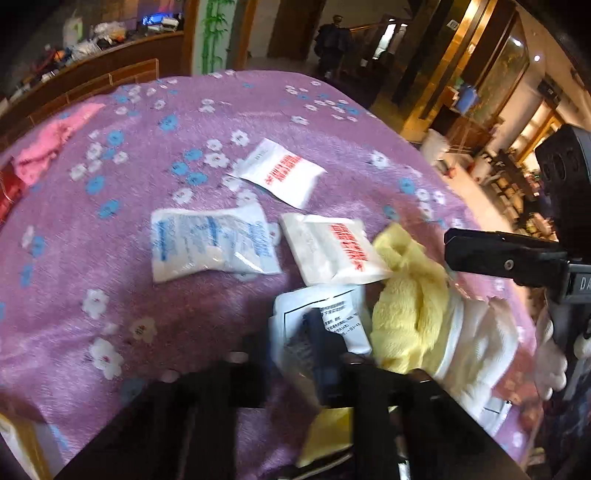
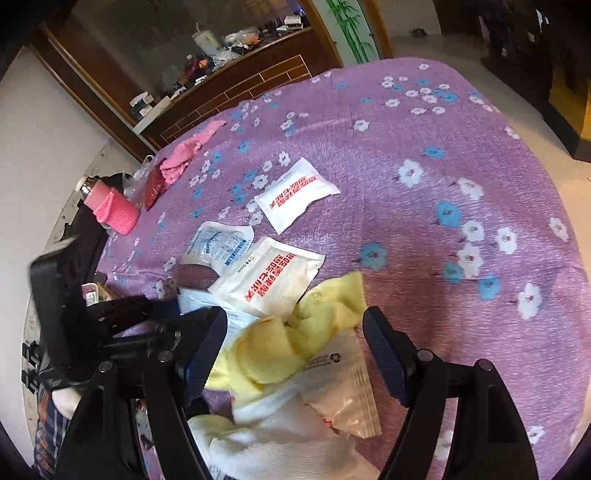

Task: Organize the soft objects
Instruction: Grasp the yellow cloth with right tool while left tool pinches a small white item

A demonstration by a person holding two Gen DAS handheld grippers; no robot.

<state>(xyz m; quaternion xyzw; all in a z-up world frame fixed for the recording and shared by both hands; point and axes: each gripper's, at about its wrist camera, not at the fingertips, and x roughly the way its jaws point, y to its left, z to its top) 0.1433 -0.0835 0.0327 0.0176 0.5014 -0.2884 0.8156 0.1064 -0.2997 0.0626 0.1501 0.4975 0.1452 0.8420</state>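
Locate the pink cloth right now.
The pink cloth lies at the far left edge of the purple flowered blanket, beside a red packet, well beyond the white pouches; the left wrist view shows it there too.

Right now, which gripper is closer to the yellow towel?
Right. The right gripper is open, its fingers either side of the yellow towel. The left gripper sits just beside it, at a white printed packet.

Cluttered wooden counter (image 2: pixel 236 70); bamboo-print panel (image 1: pixel 214 35).
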